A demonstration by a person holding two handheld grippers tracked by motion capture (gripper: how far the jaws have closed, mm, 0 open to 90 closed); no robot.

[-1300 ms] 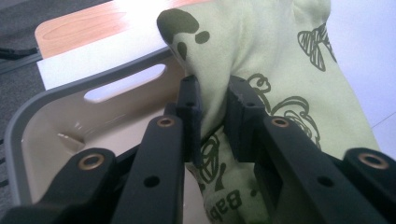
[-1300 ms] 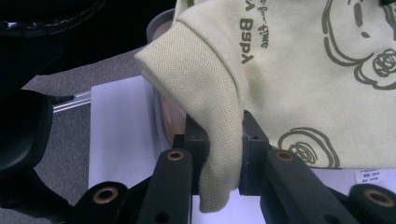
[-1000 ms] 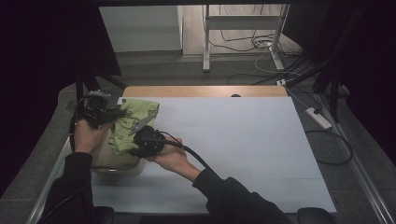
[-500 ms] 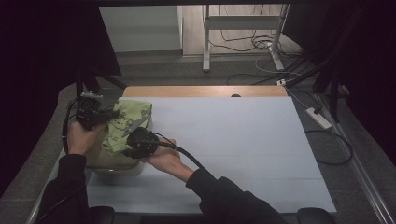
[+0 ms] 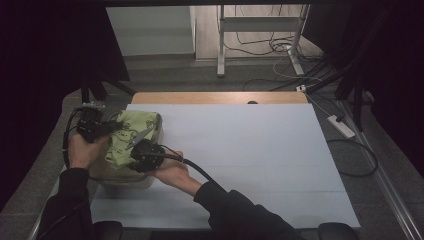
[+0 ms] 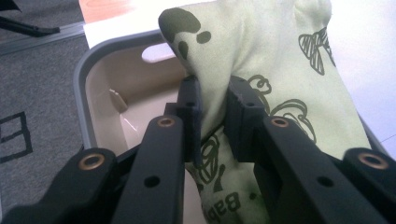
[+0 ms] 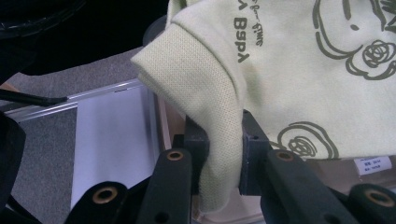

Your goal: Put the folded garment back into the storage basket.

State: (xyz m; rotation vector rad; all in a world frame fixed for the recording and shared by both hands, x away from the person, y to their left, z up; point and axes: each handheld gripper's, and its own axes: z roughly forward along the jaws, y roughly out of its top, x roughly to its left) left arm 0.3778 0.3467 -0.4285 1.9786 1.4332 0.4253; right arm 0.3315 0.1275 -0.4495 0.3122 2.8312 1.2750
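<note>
We hold a soft, pale green knit garment [image 5: 131,140] printed with dark line drawings and lettering over a smooth beige plastic tub [image 6: 105,100] with a grey rim. The left gripper [image 6: 212,114] pinches a bunched fold between its black jaws, and the right gripper [image 7: 219,156] clamps a ribbed cuff. The cloth stretches lengthwise from one pair of jaws to the other.

Pale green garment [image 5: 131,137] with dark doodle prints; beige, grey-rimmed bin [image 6: 100,88].
</note>
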